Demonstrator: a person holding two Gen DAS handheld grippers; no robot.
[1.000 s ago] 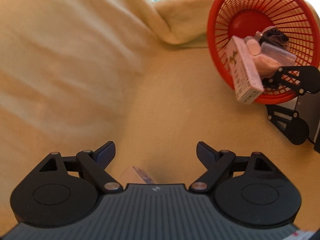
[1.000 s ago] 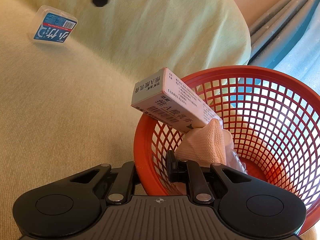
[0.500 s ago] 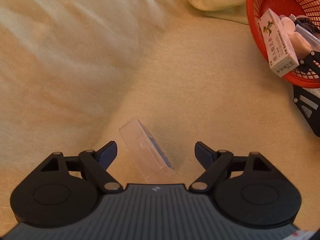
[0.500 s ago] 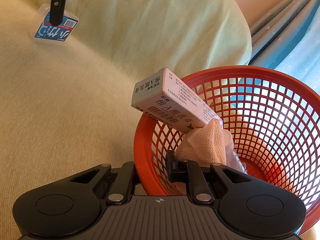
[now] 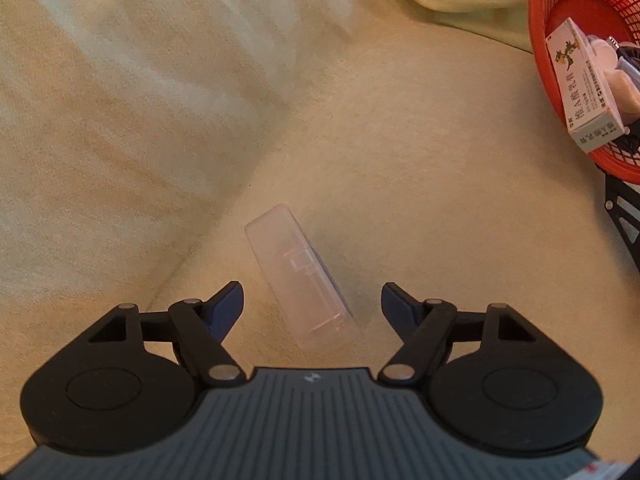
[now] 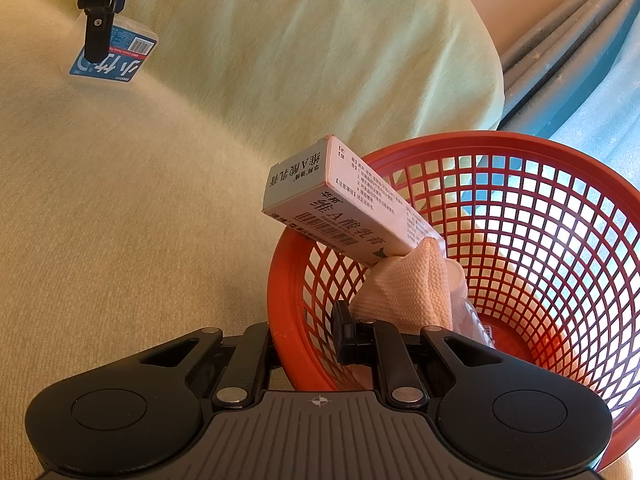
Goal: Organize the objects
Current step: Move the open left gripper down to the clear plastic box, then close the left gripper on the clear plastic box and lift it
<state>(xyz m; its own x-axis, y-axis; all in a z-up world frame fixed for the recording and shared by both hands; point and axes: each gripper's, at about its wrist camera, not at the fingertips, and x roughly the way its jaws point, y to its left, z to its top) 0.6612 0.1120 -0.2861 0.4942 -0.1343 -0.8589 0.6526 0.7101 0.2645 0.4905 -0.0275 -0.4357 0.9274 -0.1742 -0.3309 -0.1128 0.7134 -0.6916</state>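
Straddling the clear plastic case [image 5: 301,280], the left gripper [image 5: 312,300] has been narrowing its still-wide jaws, untouched (long axis skewed across them), while the right gripper [image 6: 308,340] clamps the red basket [image 6: 520,184] rim.

Left tongs [image 5: 312,300]: black linkages, silver rivets, ribbed grey body (blue-tinged pads [image 5: 229,300]).

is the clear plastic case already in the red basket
No, the clear plastic case lies on the cushion between the open fingers of the left gripper, well apart from the red basket.
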